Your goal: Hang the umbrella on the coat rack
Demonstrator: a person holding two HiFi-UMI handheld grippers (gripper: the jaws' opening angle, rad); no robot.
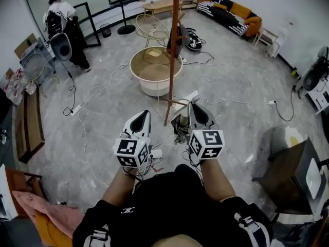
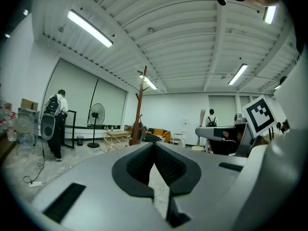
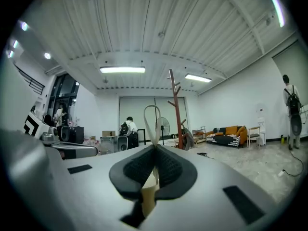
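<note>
The coat rack (image 1: 173,55) is a tall brown wooden pole standing on the floor just ahead of me, with a dark bag (image 1: 178,37) hanging on it. It also shows in the left gripper view (image 2: 139,107) and the right gripper view (image 3: 175,107). My right gripper (image 1: 194,108) (image 3: 155,147) is shut on the umbrella's pale strap loop (image 3: 153,121), which stands up from the jaws. A beige part of the umbrella (image 3: 148,198) shows below them. The dark folded umbrella (image 1: 181,129) hangs between my two grippers. My left gripper (image 1: 142,115) (image 2: 155,144) is shut and holds nothing.
A round white tub (image 1: 155,72) and a wire chair (image 1: 151,27) stand behind the rack. Cables (image 1: 92,94) trail over the floor. A person (image 1: 64,24) stands far left near a fan (image 1: 122,4). A sofa (image 1: 231,14) is far right, a dark table (image 1: 288,174) near right.
</note>
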